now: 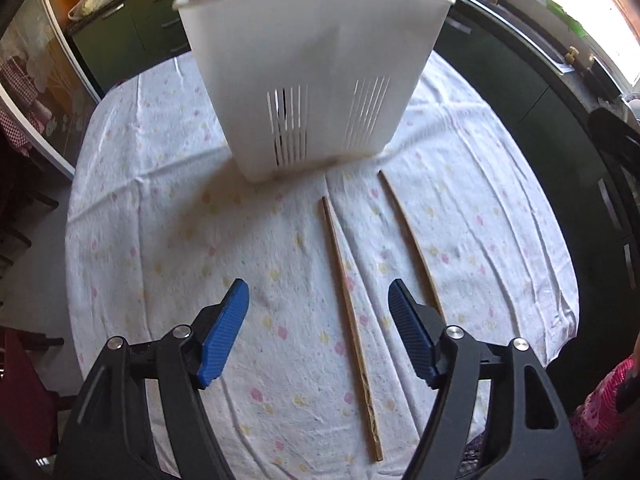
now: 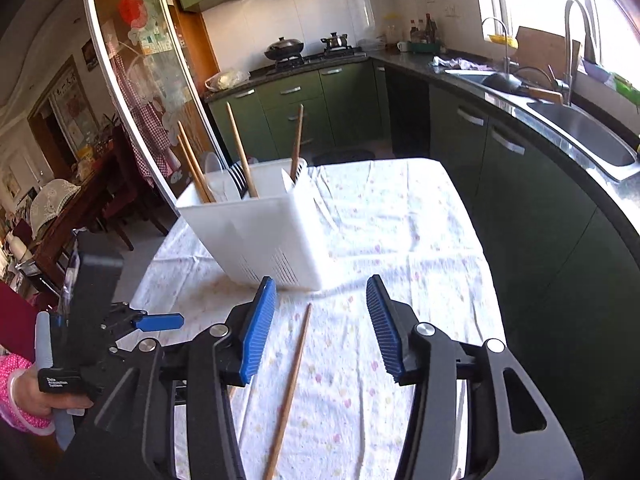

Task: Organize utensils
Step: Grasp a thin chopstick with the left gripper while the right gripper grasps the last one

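Left gripper, lower centre of its view, stands released and empty astride one wooden chopstick, a second chopstick lying just to the right. Right gripper, likewise released and empty, frames a chopstick below the white utensil holder at centre. Risk: thin sticks flat on the wrinkled tablecloth may roll or slip from closing pads, or the cloth may be pinched.

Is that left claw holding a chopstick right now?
No, the left claw is open and empty; both chopsticks lie flat on the tablecloth.
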`<state>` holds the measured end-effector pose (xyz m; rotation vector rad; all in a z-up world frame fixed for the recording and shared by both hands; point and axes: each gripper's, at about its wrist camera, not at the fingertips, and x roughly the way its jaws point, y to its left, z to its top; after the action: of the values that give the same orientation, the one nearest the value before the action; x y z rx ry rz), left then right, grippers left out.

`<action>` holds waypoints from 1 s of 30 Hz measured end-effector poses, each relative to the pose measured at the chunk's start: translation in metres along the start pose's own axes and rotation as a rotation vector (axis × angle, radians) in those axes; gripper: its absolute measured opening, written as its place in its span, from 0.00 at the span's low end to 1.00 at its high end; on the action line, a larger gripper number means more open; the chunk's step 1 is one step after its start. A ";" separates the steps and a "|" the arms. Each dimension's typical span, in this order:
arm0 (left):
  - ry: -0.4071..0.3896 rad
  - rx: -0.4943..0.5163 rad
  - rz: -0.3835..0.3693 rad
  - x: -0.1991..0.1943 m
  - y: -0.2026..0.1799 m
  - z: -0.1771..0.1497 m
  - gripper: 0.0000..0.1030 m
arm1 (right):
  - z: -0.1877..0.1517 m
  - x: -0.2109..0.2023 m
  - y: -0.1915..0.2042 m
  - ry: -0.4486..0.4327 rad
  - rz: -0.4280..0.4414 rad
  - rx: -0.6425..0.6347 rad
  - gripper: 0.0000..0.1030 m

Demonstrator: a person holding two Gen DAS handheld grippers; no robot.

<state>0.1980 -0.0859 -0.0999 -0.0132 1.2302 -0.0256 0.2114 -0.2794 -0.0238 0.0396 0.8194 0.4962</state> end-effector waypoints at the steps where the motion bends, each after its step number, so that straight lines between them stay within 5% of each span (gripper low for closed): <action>1: 0.022 -0.013 0.013 0.009 -0.002 -0.001 0.66 | -0.004 0.003 -0.001 0.011 0.001 -0.004 0.46; 7: 0.052 -0.065 0.090 0.030 -0.013 0.007 0.53 | -0.021 0.015 -0.001 0.051 0.009 -0.025 0.50; 9: 0.074 -0.083 0.100 0.036 -0.014 0.008 0.41 | -0.022 0.015 -0.002 0.054 0.014 -0.022 0.50; 16: 0.122 -0.120 0.075 0.045 -0.018 0.008 0.25 | -0.017 0.016 -0.003 0.060 0.010 -0.027 0.54; 19: 0.121 -0.117 0.046 0.045 -0.020 0.008 0.06 | -0.019 0.025 0.000 0.093 0.001 -0.038 0.53; 27: 0.117 -0.156 -0.038 0.035 0.005 -0.002 0.06 | -0.035 0.103 0.008 0.309 -0.039 -0.078 0.53; 30: 0.099 -0.162 -0.050 0.028 0.017 -0.006 0.06 | -0.038 0.130 0.012 0.364 -0.059 -0.083 0.43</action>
<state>0.2023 -0.0694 -0.1285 -0.1858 1.3282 0.0301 0.2540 -0.2178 -0.1369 -0.1550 1.1517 0.4880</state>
